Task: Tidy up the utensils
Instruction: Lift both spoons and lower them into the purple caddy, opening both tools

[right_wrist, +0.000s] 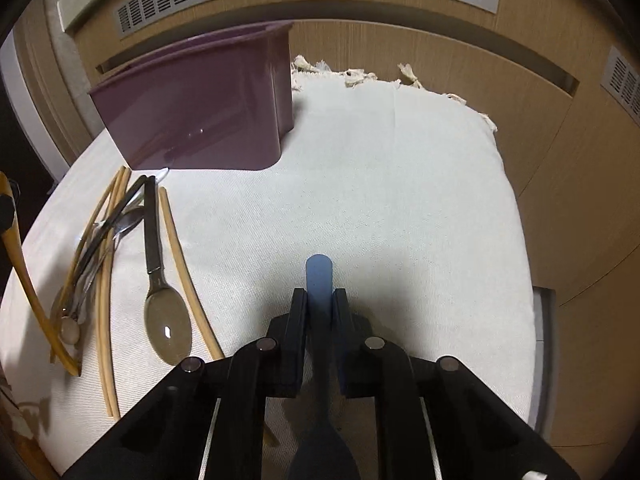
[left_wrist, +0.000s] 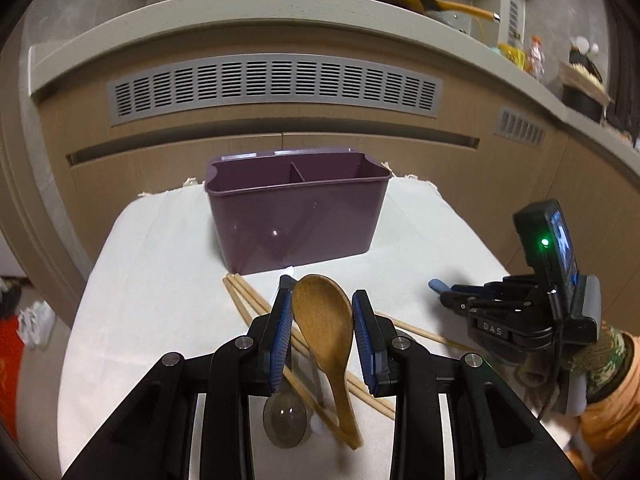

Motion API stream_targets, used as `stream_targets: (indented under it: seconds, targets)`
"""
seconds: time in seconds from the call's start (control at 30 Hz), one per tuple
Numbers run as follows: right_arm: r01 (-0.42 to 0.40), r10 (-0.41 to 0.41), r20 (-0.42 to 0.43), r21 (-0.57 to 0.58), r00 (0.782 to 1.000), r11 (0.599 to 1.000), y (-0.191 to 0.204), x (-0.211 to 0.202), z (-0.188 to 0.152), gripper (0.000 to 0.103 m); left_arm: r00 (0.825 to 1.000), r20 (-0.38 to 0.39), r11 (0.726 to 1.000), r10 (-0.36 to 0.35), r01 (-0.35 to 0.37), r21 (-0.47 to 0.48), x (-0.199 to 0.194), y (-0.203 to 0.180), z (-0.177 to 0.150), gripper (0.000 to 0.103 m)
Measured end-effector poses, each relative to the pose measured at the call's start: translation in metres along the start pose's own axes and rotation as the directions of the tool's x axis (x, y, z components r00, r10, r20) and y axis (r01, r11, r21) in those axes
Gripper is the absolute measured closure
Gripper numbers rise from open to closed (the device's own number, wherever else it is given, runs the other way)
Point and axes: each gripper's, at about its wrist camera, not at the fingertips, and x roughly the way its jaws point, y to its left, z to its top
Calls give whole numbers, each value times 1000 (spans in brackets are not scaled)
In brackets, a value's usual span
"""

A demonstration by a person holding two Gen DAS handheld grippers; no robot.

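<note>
- Left wrist view: left tool (left_wrist: pixel 323 322), lower centre, grips a wooden spoon (left_wrist: pixel 326 328) by its bowl, pads pressed on both edges, handle hanging toward the lower frame.
- Purple caddy (left_wrist: pixel 296 220) stands at centre on the white cloth (left_wrist: pixel 160 280) covering the bench; both compartments look empty.
- Chopsticks (left_wrist: pixel 248 300) and a metal spoon (left_wrist: pixel 285 424) lie beneath the left tool.
- Right wrist view: right tool (right_wrist: pixel 319 304), lower centre, is closed almost fully on a blue handle (right_wrist: pixel 319 276) above the cloth.
- Loose cutlery (right_wrist: pixel 116 232) lies at left, below the caddy.
</note>
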Motion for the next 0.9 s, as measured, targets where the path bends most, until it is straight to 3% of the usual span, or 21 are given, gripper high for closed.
stream_targets:
  seconds: [0.23, 0.43, 0.53, 0.7, 0.8, 0.9]
  targets:
    - [-70, 69, 152, -4, 986, 998, 8, -75, -9, 91, 999, 48, 1000, -1, 1, -5, -33, 2, -4, 72]
    - [-124, 134, 344, -51, 929, 991, 23, -145, 4, 91, 988, 153, 1000, 20, -23, 21, -73, -7, 17, 72]
    - [-125, 157, 441, -102, 884, 987, 33, -179, 39, 91, 966, 254, 996, 37, -57, 73, -97, -13, 55, 72]
    - [-67, 122, 589, -116, 799, 991, 42, -221, 122, 91, 901, 422, 983, 96, -153, 104, -118, -15, 133, 72]
    - [-36, 95, 629, -107, 771, 994, 48, -221, 159, 91, 874, 474, 981, 109, -170, 89, -110, -5, 171, 72]
    - [-8, 75, 640, -107, 765, 994, 53, -204, 182, 91, 873, 474, 984, 116, -167, 66, -85, 11, 191, 72]
